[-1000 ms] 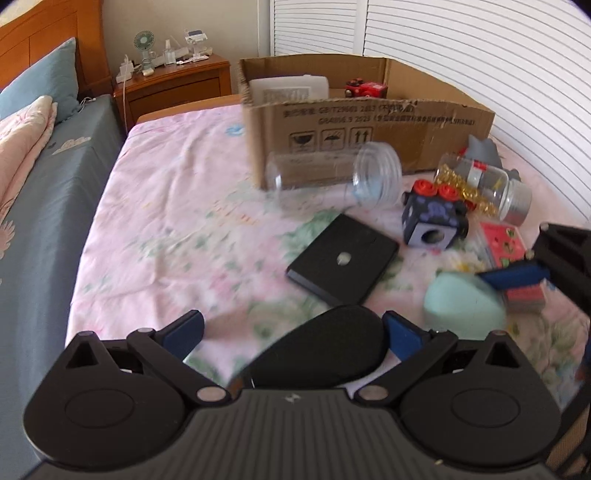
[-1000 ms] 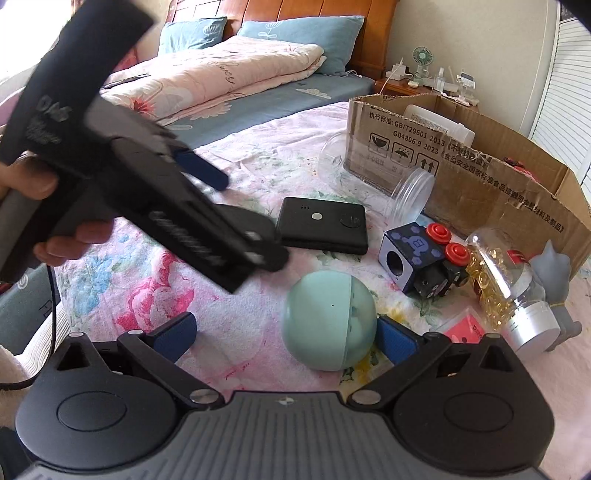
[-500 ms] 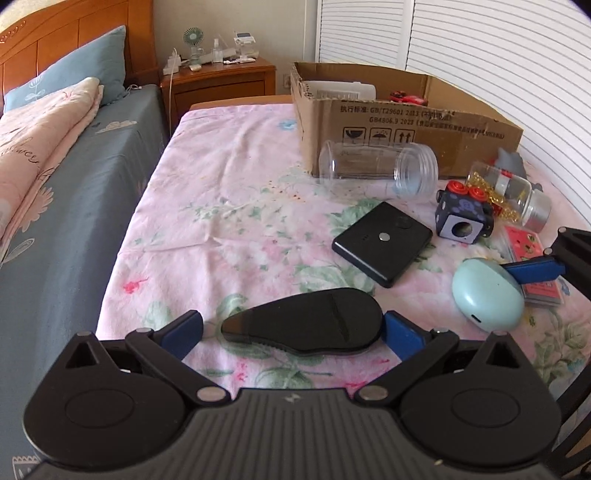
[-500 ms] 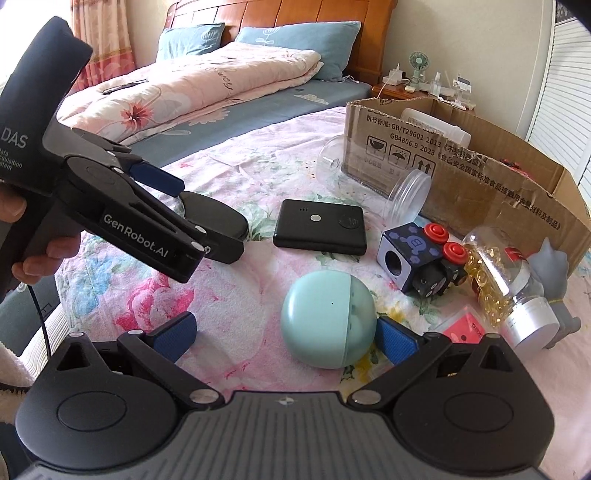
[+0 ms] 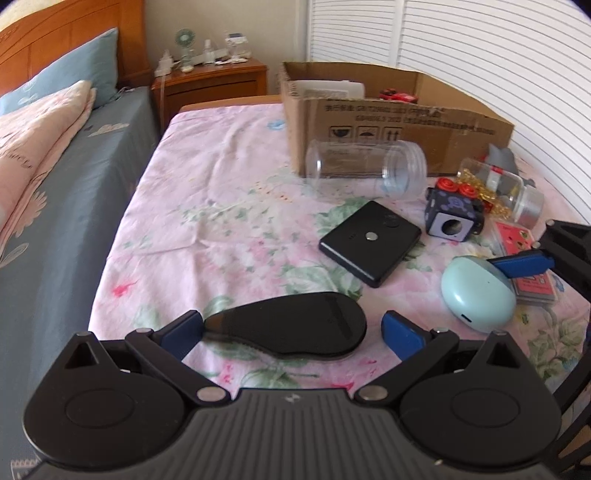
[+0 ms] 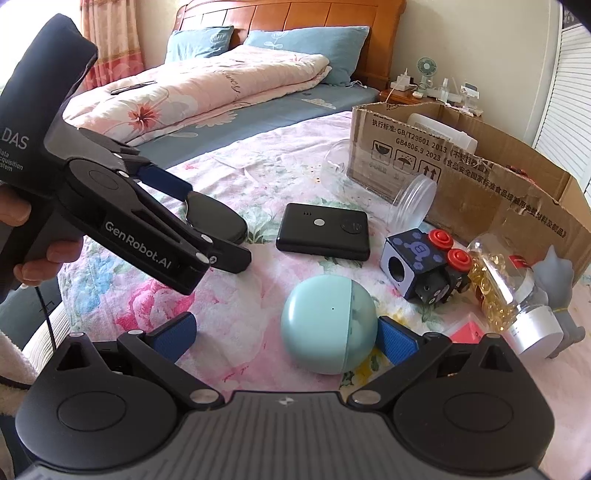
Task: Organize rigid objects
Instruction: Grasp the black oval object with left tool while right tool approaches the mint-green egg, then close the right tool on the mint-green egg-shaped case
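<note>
Cardboard box walls hide most of its contents on the floral bed sheet, where the left tongs gape around a black oval case and the right tongs stand open, one pad touching a mint egg-shaped case.

The sheet is soft printed cloth with a matt weave; the box is plain brown corrugated cardboard, rough at its torn rim. The jar is clear glossy plastic, the egg smooth satin plastic, and the power bank matt black plastic with a small metal-looking stud. The flat black case looks smooth with a faint sheen, the headboard is varnished wood, and the bottle is clear plastic with a brushed silvery cap.
</note>
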A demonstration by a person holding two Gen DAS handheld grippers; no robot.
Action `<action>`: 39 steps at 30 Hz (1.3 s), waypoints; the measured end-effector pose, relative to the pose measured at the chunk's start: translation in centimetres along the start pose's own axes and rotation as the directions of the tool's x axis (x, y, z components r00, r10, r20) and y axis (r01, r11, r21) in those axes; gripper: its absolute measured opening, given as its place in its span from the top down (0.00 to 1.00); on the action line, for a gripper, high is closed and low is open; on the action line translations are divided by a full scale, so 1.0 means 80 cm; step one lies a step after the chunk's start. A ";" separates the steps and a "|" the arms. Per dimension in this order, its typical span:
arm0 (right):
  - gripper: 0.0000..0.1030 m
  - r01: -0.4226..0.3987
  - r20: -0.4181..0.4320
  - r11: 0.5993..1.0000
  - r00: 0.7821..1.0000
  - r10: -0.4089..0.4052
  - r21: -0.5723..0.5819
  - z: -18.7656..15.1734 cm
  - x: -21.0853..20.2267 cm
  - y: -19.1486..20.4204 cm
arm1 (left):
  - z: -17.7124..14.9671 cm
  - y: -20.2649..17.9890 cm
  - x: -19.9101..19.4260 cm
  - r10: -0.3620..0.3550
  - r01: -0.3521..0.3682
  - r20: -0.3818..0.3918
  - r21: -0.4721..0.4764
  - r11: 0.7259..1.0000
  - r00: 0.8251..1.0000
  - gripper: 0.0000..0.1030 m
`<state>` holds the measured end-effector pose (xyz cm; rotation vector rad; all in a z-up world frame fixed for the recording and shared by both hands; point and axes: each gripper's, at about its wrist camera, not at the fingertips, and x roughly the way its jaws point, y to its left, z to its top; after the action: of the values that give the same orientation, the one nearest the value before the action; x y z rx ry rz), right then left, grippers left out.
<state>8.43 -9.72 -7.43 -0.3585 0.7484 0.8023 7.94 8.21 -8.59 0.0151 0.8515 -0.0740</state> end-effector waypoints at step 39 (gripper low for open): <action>0.44 0.140 -0.040 0.989 0.990 -0.138 0.043 0.022 -0.022 -0.014 | 0.017 0.004 -0.020 -0.063 0.064 -0.013 0.089 0.994 0.998 0.13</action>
<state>9.29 -10.44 -4.91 -0.3812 0.7665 0.6479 7.93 8.58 -6.46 0.0728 0.8579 -0.1722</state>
